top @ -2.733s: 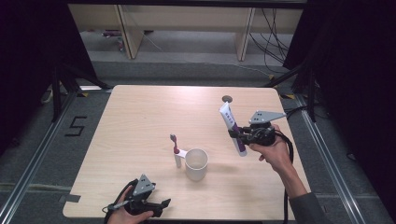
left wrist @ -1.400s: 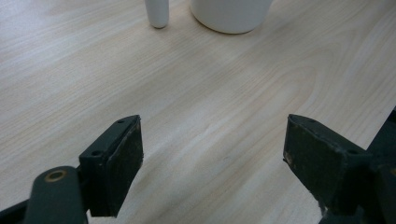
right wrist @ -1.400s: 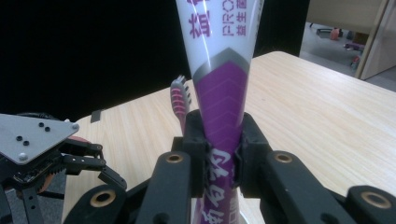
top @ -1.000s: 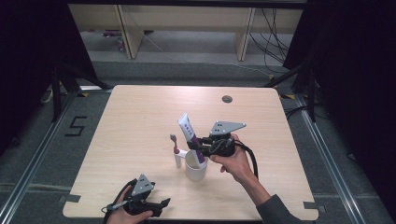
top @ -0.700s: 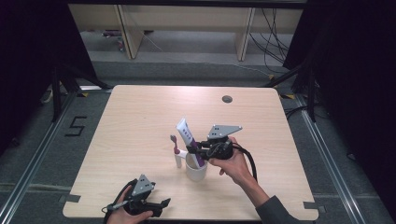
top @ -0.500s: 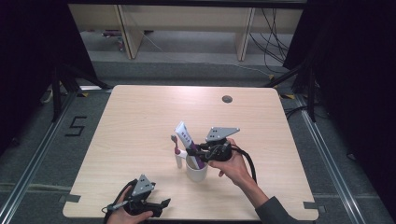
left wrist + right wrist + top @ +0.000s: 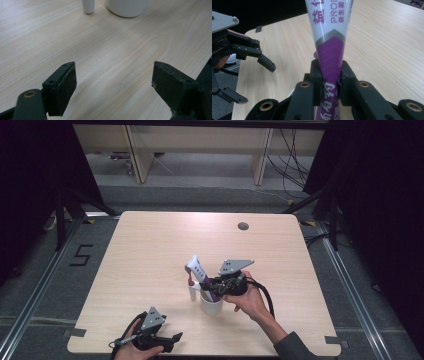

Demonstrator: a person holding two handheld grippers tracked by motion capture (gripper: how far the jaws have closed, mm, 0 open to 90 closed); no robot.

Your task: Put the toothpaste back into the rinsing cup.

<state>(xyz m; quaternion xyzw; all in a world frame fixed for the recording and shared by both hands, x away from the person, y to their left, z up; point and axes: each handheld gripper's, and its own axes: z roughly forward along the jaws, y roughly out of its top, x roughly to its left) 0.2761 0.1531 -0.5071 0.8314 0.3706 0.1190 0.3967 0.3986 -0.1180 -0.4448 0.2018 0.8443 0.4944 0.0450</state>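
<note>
High view – progress: right gripper [image 7: 212,289] is hovering right over the white cup [image 7: 211,304] with the tube [image 7: 199,274] clamped in it, lower end looking like it's dipping into the cup mouth. So I'd say pick-up and carry are done, and the let-go is what's left.
High view – tube: it's leaning up and to the far left out of the jaws, crimped end on top.
High view – cup: sitting mid-table, a bit toward the near side. Can't tell what's inside, the gripper is covering the opening.
High view – toothbrush [image 7: 192,287]: standing upright just left of the cup, outside it.
High view – left gripper [image 7: 170,341]: resting at the near edge of the table [image 7: 150,250], well apart from the cup, doing nothing.
Left gripper view – jaws: standing wide apart, nothing between them, just bare table.
Left gripper view – cup [image 7: 127,7]: base showing at the far end, with the toothbrush foot [image 7: 88,6] just to its left.
Right gripper view – grip: both jaws are squeezing the purple part of the tube [image 7: 331,42], white part rising above.
Right gripper view – left gripper [image 7: 249,75]: sitting off to the left, jaws parted.
</note>
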